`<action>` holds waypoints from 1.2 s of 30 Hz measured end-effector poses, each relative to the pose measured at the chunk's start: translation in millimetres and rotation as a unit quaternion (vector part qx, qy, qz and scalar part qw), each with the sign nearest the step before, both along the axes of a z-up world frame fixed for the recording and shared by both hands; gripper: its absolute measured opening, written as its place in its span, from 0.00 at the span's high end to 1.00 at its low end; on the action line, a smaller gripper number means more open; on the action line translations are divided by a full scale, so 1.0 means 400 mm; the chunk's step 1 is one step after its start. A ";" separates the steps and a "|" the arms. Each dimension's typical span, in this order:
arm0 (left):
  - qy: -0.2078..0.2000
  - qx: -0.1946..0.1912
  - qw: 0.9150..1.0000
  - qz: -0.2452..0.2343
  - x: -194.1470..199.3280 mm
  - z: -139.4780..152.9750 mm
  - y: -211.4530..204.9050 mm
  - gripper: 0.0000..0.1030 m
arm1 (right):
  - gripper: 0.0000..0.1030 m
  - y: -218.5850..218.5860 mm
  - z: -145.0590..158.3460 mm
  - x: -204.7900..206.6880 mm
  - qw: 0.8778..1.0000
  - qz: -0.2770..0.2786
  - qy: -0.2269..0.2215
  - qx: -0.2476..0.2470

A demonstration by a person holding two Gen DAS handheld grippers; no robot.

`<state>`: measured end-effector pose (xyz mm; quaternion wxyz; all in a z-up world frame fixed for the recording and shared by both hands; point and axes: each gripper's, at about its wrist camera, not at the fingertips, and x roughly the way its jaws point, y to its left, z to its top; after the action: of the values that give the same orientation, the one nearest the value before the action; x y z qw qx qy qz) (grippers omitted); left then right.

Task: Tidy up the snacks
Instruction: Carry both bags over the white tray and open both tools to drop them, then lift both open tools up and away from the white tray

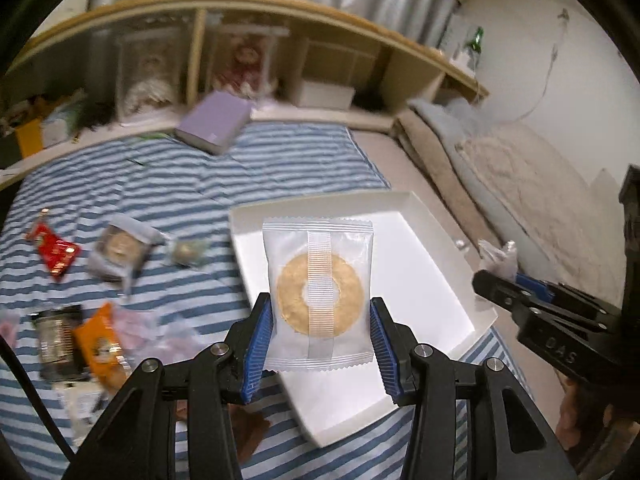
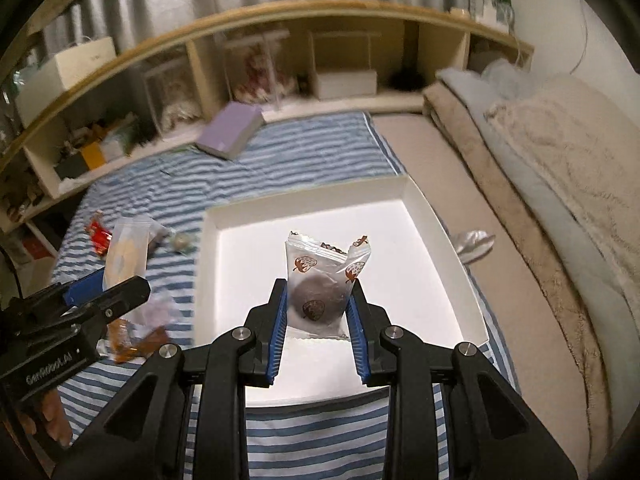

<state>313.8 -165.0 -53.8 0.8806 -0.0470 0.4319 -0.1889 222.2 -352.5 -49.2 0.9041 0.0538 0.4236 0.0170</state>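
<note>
My left gripper [image 1: 321, 312] is shut on a clear packet with a ring-shaped biscuit [image 1: 320, 294], held upright over the near left part of a white tray [image 1: 436, 216]. My right gripper [image 2: 319, 292] is shut on a clear wrapper with a dark round sweet [image 2: 318, 294], held above the middle of the same white tray [image 2: 424, 208]. Nothing else lies in the tray. In the right wrist view the left gripper [image 2: 108, 292] shows at the left with its biscuit packet [image 2: 124, 256]. In the left wrist view the right gripper [image 1: 496, 276] enters from the right.
The tray lies on a blue-and-white striped cover [image 1: 200, 176]. Loose snacks lie left of it: a red packet [image 1: 54, 252], a wrapped round cake [image 1: 120, 248], an orange packet [image 1: 100, 344]. A lilac box [image 1: 214, 122] lies near the shelf unit [image 2: 280, 16]. Folded blankets [image 2: 560, 168] lie at the right.
</note>
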 end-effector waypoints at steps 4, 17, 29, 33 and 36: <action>0.008 0.008 1.000 -0.010 0.080 -0.056 -0.034 0.55 | 0.71 -0.038 -0.071 0.047 1.000 -0.008 0.028 -0.009; 0.018 0.024 1.000 -0.007 0.315 -0.154 -0.048 0.21 | 0.54 -0.090 -0.167 0.139 0.998 -0.028 0.058 0.011; 0.039 0.043 0.998 -0.008 0.319 -0.210 -0.066 0.00 | 0.05 -0.099 -0.155 0.101 0.998 -0.036 0.051 -0.005; 0.035 0.047 0.998 -0.009 0.281 -0.191 -0.070 0.00 | 0.00 -0.099 -0.155 0.080 0.998 -0.033 0.058 0.000; 0.030 0.046 0.998 -0.011 0.237 -0.166 -0.078 0.00 | 0.00 -0.096 -0.153 0.061 0.997 -0.034 0.062 -0.001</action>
<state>408.5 -196.4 -120.3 0.8665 -0.0073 0.4667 -0.1771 246.7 -390.9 -110.4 0.8761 0.0682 0.4769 -0.0179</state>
